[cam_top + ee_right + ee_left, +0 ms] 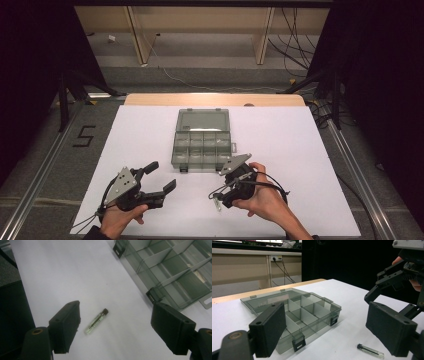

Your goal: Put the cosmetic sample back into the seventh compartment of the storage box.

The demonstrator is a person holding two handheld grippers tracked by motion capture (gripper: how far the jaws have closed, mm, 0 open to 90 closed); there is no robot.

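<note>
Small clear glass vial with black cap (pixel 96 321) still loose on white counter (pixel 300 150), not yet boxed in open smoky-grey compartment organiser (pixel 202 140); right hand-held gripper (pixel 115 330) agape over it, left hand-held gripper (pixel 325 332) agape, empty.

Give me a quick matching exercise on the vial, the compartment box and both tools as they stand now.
Things:
1. small clear glass vial with a black cap
2. smoky translucent plastic compartment box
3. left tool
4. right tool

States:
a. lid open, lying flat behind
b. lying on its side on the white table
c. open, poised over the vial
d. open, aimed towards the box

Pairs: 1-b, 2-a, 3-d, 4-c
</note>
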